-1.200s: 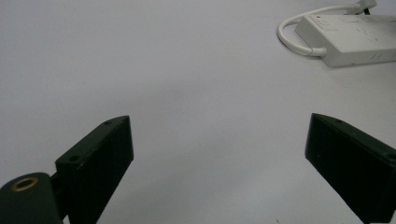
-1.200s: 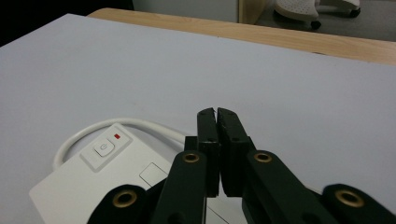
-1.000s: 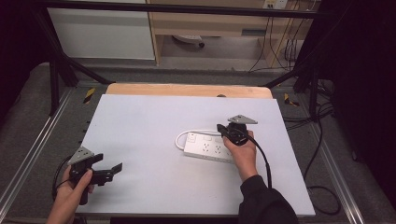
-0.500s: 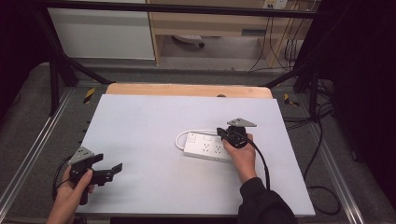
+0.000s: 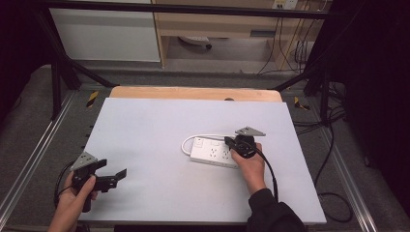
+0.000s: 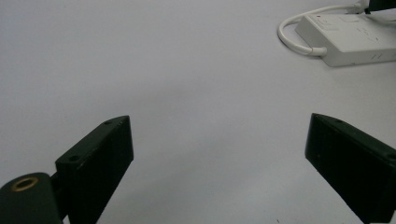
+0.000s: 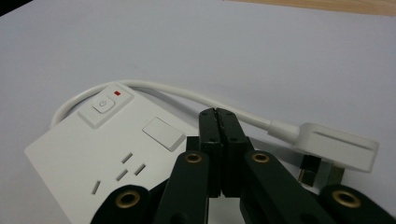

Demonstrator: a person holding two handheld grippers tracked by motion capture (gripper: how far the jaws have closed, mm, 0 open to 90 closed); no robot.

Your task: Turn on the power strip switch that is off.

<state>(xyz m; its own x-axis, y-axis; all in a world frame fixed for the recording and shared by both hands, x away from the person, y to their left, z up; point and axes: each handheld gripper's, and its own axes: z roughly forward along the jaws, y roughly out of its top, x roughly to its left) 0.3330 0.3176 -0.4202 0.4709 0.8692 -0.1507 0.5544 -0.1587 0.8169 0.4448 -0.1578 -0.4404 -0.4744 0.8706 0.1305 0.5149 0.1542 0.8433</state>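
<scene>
Jaws of the right gripper (image 7: 218, 116) are pressed together on nothing — their tips hover over the white power strip (image 5: 212, 152), right of centre in the high view, its plug (image 7: 336, 151) lying loose beside it. Since a second ago nothing has visibly shifted, so any press or pickup looks not yet begun. At lower left, the left gripper (image 5: 117, 177) rests idle — jaws wide apart over the bare table (image 5: 145, 125).
</scene>
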